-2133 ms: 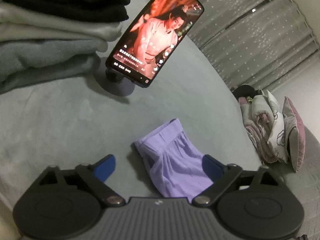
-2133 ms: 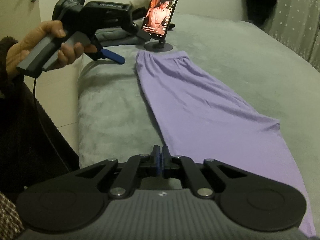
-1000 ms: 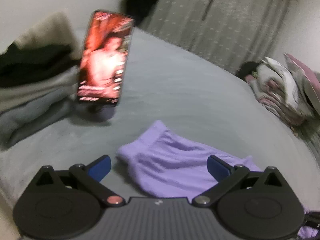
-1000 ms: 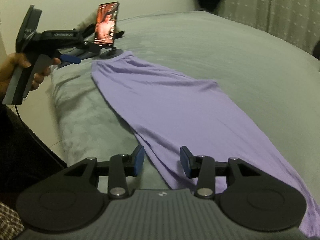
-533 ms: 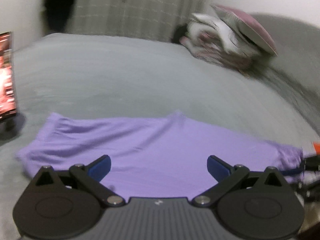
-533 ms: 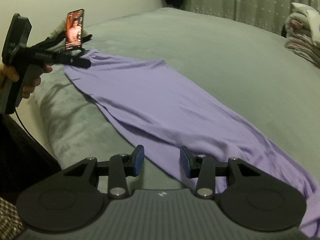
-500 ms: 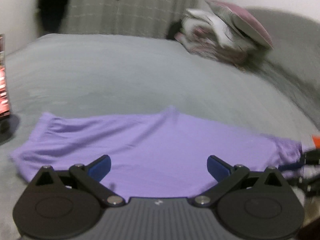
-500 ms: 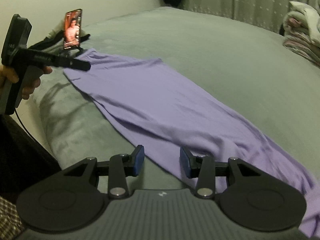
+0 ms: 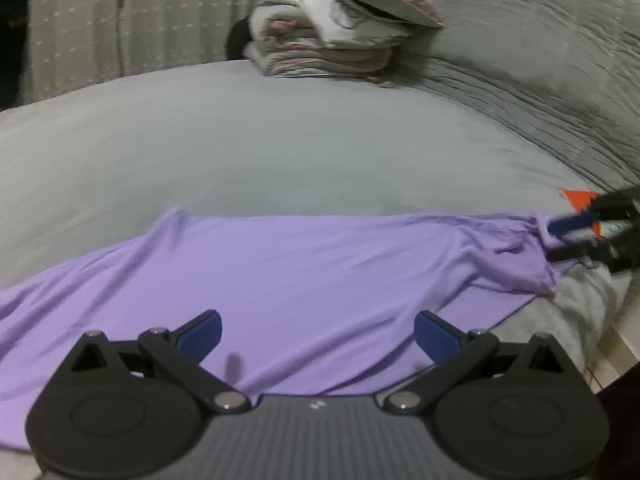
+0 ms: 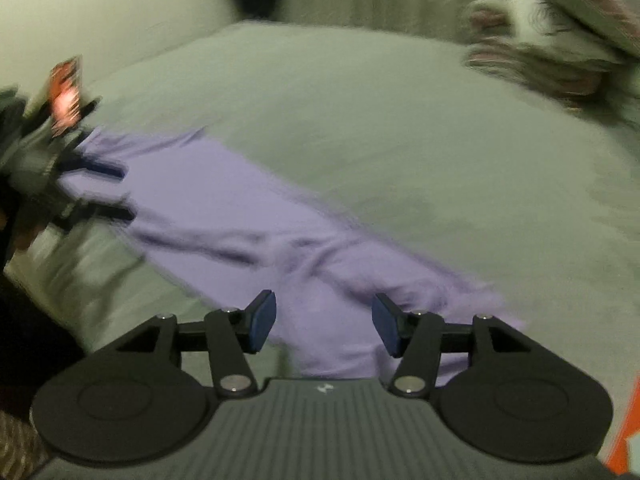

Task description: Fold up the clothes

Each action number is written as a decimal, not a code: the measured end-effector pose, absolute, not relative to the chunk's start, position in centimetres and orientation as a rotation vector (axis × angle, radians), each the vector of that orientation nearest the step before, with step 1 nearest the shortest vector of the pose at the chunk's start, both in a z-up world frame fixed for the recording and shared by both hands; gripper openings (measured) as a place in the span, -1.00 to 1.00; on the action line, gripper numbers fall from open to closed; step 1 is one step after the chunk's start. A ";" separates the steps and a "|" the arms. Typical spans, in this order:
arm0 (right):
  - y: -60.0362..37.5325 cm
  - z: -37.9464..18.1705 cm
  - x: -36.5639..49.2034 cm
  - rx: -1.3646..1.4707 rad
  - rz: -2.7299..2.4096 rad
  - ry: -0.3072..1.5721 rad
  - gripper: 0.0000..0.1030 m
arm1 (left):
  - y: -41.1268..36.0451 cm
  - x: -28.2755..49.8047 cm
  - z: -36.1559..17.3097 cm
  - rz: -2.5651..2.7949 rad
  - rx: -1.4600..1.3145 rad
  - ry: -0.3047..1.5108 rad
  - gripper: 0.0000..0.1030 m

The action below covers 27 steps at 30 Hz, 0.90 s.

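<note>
A long purple garment (image 9: 304,264) lies spread along the near edge of a grey bed (image 9: 280,140); it also shows in the right wrist view (image 10: 260,224). My left gripper (image 9: 316,332) is open and empty, hovering over the garment's middle. My right gripper (image 10: 323,322) is open and empty over the garment's rumpled right end. The right gripper also shows at the right edge of the left wrist view (image 9: 588,236). The left gripper shows blurred at the left of the right wrist view (image 10: 92,188).
A stack of folded bedding with a pink pillow (image 9: 340,36) sits at the far side of the bed. A grey quilted headboard (image 9: 540,60) rises at the right. A phone on a stand (image 10: 64,96) stands at the bed's left end. Curtains (image 9: 120,20) hang behind.
My left gripper swung right, from the phone end of the garment to over its middle. My right gripper opened and let go of the garment edge, then moved toward its right end.
</note>
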State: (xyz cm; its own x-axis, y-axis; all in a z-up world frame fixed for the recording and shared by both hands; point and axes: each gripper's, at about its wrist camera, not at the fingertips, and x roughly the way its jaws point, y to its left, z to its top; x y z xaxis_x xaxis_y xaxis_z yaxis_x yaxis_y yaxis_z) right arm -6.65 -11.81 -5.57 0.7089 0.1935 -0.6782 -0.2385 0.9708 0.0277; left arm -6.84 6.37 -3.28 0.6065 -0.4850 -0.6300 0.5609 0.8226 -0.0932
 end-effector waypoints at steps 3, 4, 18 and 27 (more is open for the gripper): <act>-14.7 -5.3 -6.3 0.012 0.113 0.731 0.11 | 4.4 -6.8 -3.2 -0.663 0.118 0.681 0.99; -15.3 -5.4 -6.2 0.038 0.077 0.732 0.07 | 3.7 -6.8 -3.2 -0.687 0.118 0.679 0.99; -18.0 -8.4 -4.3 0.174 -0.055 0.820 -0.50 | -2.1 -8.3 -4.6 -0.888 0.207 0.679 0.99; -20.0 -6.7 -6.8 0.123 -0.058 0.824 -0.48 | -1.9 -7.7 -5.0 -0.878 0.197 0.710 0.99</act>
State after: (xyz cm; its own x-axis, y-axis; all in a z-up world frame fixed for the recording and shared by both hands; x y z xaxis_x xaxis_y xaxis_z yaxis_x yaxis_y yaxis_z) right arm -6.80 -20.01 -6.74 0.6780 -0.0035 -0.7351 0.0992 0.9913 0.0868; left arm -7.68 -1.90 -4.96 0.4296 -0.6351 -0.6419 0.7603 0.6379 -0.1223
